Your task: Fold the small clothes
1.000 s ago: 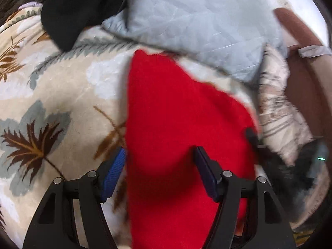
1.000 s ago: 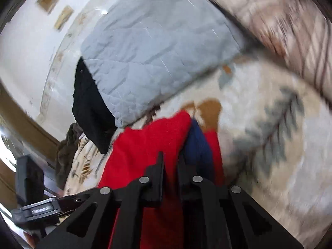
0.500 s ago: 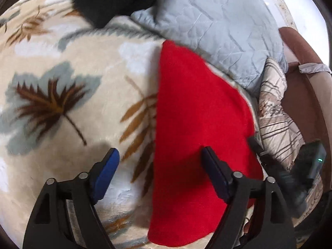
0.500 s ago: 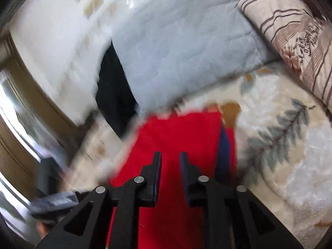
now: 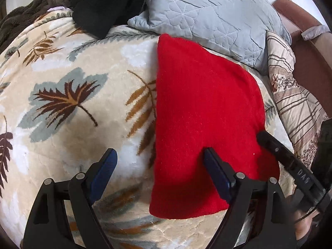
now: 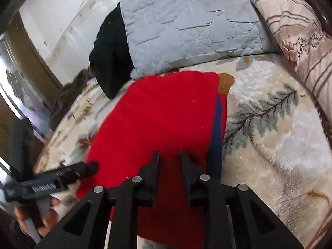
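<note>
Both grippers have let go of the red cloth, and it lies folded on the blanket.

The left gripper is wide open and holds nothing; its right finger hangs over the red cloth and its left finger over the bare blanket. A second ago its jaws were closer together and sat right over the cloth. The right gripper was shut a moment ago and its jaws have just been opening a little; nothing is between them, and the cloth lies just ahead of and under the fingers. A blue strip peeks out along the cloth's right edge. This fold looks done, so the cloth may need one more fold or a tidy.
</note>
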### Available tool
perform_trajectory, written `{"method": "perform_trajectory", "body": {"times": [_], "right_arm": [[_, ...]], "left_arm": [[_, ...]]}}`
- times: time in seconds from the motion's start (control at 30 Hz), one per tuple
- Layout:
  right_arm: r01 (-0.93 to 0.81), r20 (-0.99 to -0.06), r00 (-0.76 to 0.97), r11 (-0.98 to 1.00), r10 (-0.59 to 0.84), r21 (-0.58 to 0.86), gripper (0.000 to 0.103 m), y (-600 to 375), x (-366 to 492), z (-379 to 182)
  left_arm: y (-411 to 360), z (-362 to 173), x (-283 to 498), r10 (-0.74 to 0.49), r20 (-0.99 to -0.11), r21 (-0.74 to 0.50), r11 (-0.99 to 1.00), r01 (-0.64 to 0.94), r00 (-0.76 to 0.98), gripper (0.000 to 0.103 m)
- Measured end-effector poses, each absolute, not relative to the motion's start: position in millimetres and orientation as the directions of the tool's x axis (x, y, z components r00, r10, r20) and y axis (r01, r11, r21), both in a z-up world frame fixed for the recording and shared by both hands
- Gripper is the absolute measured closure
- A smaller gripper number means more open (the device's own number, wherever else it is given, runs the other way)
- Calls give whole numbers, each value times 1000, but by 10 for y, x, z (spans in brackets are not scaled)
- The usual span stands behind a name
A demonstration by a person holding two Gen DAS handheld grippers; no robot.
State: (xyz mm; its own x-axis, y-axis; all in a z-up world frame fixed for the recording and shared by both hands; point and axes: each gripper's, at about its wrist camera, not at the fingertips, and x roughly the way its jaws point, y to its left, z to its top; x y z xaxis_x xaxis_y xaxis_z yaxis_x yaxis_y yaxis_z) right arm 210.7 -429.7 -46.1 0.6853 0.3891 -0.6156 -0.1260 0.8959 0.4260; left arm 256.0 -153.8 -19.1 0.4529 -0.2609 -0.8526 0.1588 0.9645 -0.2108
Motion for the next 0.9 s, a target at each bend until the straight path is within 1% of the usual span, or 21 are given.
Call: {"method": "perform_trajectory", "body": {"times": [0.1,0.33,0.4,0.43,0.47,0.53,0.57,0.6,0.67,0.77,0.8,0.83,0.9], "right_arm": [[-123,-603,682,877,414,463,82,-4365,2113,-468],[-111,-586,679,851,442,514,82,-4402,2144,-460],[-115,-545,709,835,449,538,81,-4447,2124,-404],[-121,-500,742,824,446,554,79,-4505,2100,-340],[-111,-478,762,816,436,567,77,-4556,2097,-305],[-47,-435,807,778,399,626,71,-4754,2180,-253],[-13,-440,812,765,383,644,64,-4818,2260,-261],[23,-462,806,761,369,648,61,-4858,2361,-280],[81,-544,763,783,350,617,61,-4874,2687,-327],[112,-634,687,810,355,575,58,-4801,3087,-417],[117,-662,656,818,362,563,73,-4755,3204,-455],[100,-664,653,827,365,553,87,-4720,3259,-441],[39,-620,708,857,339,514,91,-4685,3240,-287]], "left_arm": [[-1563,-181,2558,-247,-855,-190,967,168,456,16],[-1529,-182,2567,-279,-852,-226,959,171,443,16],[-1458,-132,2603,-330,-832,-283,944,170,446,17],[-1415,-107,2644,-356,-821,-317,935,161,447,17],[-1356,-78,2733,-382,-811,-355,923,146,443,17],[-1303,-40,2908,-401,-808,-389,913,119,432,17],[-1293,-17,3024,-407,-807,-403,909,105,428,17],[-1300,0,3120,-417,-805,-415,904,100,422,17],[-1362,30,3295,-427,-807,-426,899,99,409,17],[-1494,24,3471,-428,-815,-419,901,113,390,17],[-1536,8,3522,-424,-821,-412,904,117,383,17],[-1589,-20,3574,-422,-825,-407,905,124,376,17],[-1636,-92,3647,-401,-837,-384,915,122,372,17]]}}
